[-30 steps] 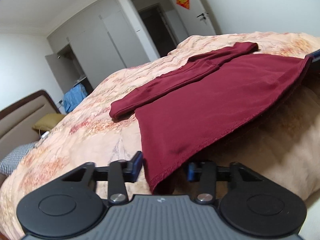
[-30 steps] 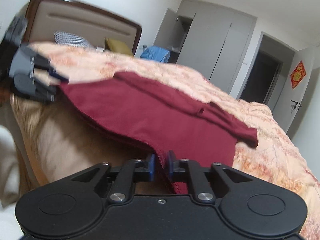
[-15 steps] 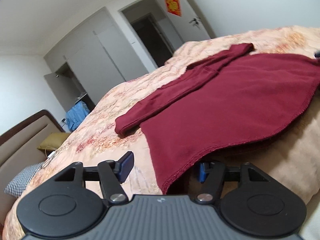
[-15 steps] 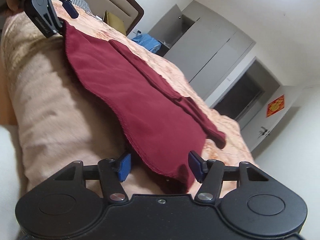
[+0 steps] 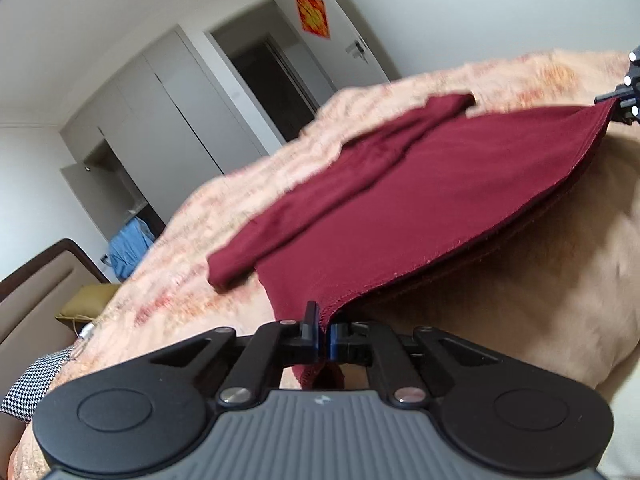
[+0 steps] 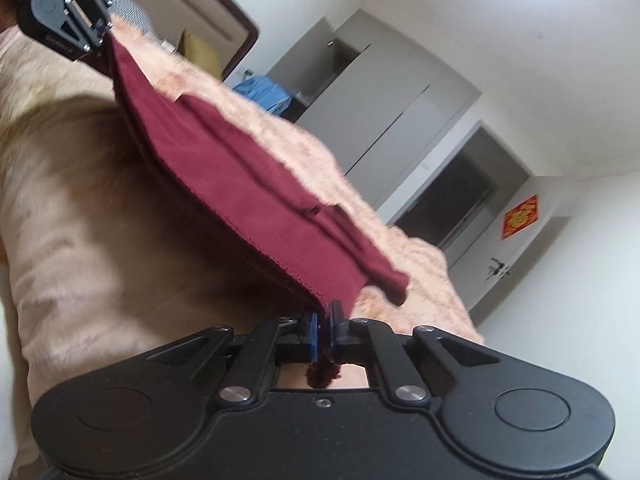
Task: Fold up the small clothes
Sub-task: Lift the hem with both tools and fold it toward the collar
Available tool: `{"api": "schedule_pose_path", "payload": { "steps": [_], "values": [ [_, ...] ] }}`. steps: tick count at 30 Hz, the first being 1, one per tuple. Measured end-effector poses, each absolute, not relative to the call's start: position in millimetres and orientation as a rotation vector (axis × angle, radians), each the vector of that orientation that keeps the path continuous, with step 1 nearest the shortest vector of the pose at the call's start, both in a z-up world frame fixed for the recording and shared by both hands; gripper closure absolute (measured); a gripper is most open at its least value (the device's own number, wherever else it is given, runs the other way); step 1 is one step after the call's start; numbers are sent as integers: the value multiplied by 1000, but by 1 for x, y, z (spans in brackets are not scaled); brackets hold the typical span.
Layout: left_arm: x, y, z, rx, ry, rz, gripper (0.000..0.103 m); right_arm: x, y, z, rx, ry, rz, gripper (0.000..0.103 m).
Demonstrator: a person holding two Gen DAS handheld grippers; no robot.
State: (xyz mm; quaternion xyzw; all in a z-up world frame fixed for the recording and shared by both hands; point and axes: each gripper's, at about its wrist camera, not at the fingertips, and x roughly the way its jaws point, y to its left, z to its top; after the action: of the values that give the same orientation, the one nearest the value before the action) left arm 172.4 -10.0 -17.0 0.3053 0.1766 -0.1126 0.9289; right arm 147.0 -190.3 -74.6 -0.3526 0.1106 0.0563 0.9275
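Left wrist: garment corner inside tongs

Maroon garment on seemingly floral bedspread.

Garment is lying across bed, its near hem hanging just off the edge. Left gripper is pinching one hem corner; right gripper is pinching the opposite corner, w/ hem stretching between them. Folded sleeve is resting on top of garment, on the far side. Headboard and pillows are sitting at one end of bed; wardrobe and doorway are standing behind.
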Motion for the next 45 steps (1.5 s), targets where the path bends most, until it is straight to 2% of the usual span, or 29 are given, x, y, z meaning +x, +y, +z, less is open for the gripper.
{"api": "schedule_pose_path", "payload": {
  "steps": [7, 14, 24, 33, 45],
  "values": [
    [141, -8, 17, 560, 293, -225, 99, 120, -203, -36, -669, 163, 91, 99],
    [74, 1, 49, 515, 241, -255, 99, 47, -213, 6, -649, 108, 124, 99],
    [-14, 12, 78, 469, 246, -318, 99, -23, -228, 42, -640, 189, 228, 99],
    [1, 20, 95, 344, 309, -320, 98, 22, -227, 51, -601, 192, 252, 99],
    [139, 16, 140, 362, 369, -298, 98, 186, -234, 76, -671, 168, 254, 98]
  ]
}}
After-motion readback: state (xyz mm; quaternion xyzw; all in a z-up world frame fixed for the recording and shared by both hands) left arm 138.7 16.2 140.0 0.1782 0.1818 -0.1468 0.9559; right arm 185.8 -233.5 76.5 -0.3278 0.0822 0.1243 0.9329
